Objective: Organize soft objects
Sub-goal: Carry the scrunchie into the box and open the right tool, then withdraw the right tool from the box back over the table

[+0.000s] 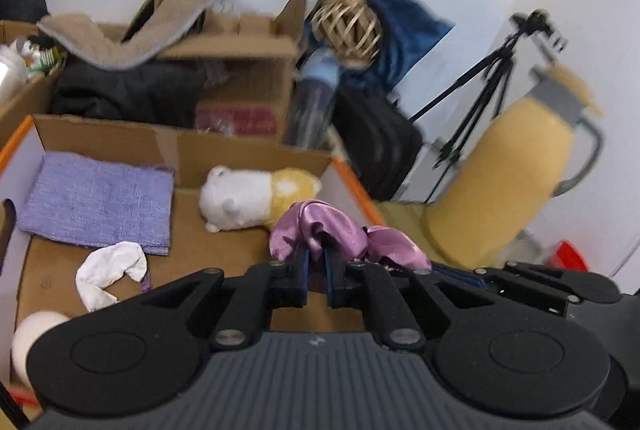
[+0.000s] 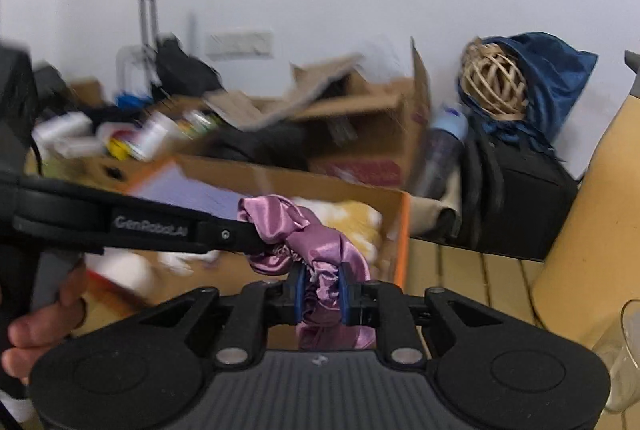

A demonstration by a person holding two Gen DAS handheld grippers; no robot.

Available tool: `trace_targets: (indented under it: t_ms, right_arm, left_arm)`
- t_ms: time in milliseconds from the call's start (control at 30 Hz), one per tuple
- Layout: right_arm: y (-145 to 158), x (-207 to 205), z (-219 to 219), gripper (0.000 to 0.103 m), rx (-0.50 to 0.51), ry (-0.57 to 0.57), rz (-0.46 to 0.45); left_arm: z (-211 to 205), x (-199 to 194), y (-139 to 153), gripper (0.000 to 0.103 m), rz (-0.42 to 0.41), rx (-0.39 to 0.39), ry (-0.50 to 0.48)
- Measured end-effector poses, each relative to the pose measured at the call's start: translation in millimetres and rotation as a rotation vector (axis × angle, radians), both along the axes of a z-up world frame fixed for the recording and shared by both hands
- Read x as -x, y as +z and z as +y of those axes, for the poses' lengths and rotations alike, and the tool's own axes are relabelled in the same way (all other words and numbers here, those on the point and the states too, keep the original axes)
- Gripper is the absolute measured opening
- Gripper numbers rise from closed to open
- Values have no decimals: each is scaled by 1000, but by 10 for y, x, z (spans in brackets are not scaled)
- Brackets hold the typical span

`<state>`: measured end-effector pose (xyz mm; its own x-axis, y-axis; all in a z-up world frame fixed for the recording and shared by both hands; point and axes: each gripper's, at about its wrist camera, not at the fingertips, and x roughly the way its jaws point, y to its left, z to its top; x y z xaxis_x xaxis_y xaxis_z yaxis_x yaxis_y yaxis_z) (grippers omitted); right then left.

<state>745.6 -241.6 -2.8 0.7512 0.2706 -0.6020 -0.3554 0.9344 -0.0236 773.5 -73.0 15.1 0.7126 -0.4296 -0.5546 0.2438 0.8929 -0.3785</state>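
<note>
A shiny purple satin cloth [image 1: 320,230] hangs between both grippers above the right edge of an open cardboard box [image 1: 192,154]. My left gripper [image 1: 316,262] is shut on one end of it. My right gripper [image 2: 322,290] is shut on the other end [image 2: 320,254]; the left gripper reaches in from the left in the right wrist view. Inside the box lie a folded lilac towel [image 1: 96,202], a white and yellow plush toy [image 1: 248,198] and a white sock [image 1: 112,270].
More cardboard boxes [image 1: 240,62] with a beige mat and dark clothes stand behind. A water bottle [image 1: 316,94], a wicker ball [image 1: 346,26] on blue fabric, a black bag [image 1: 376,142], a tripod [image 1: 480,98] and a tan roll [image 1: 512,174] are to the right.
</note>
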Motion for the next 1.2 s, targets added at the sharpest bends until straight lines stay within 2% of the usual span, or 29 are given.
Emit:
trace_targets:
  t_ms: [33,100,167,233,300,500,533,633,700,800,900,1033,1067,1167,1200]
  right_arm:
    - [-87,-71,25,18,11,3,29]
    - [-240,-157,61,30,39,14,86]
    - [-302,-156,64,33,34,21,102]
    - [-267,-111,54,38,9,9,85]
    - [-153,-11,48,47,-15,6,43]
    - [486,534,-36,50,-77,14,-107]
    - [599,674,-60,51,-95,22,-131]
    - [872,1175,-97,59,-144,48,-192]
    - [984,1503,-116,62,-171,76,-222]
    - [1053,2060,-117,68,-194,112,-274]
    - [1007,2582,-105,74,-210,132,-304]
    - [786,3180,-120,83,-238,114,-277]
    - [731,3314,-133,88,-250,118,-270]
    - [519,3685,-154,98,-278,142,-255]
    - [439,3809,-154,98,-277,128,-247]
  left_arm:
    - [5,-35,-51,9,11,-6,5]
    - [63,-38,-129,14,15,-13,-1]
    - [149,19,-131,38,1,-8,-11]
    - [228,144,-65,39,-40,-40,-5]
    - [306,349,107,39,-95,-53,-15]
    - [602,1108,667,50,-271,-75,9]
    - [655,1278,738,55,-298,-82,13]
    - [784,1819,886,59,-369,-117,40]
    - [898,2229,926,68,-420,-133,69]
    - [1034,2832,886,75,-464,-149,97]
    - [1065,3353,740,78,-484,-225,140]
    - [1130,3922,512,79,-446,-275,187]
    - [1145,4050,464,83,-441,-279,201]
    - [1180,4379,310,86,-454,-307,218]
    - [1180,4467,252,86,-449,-325,234]
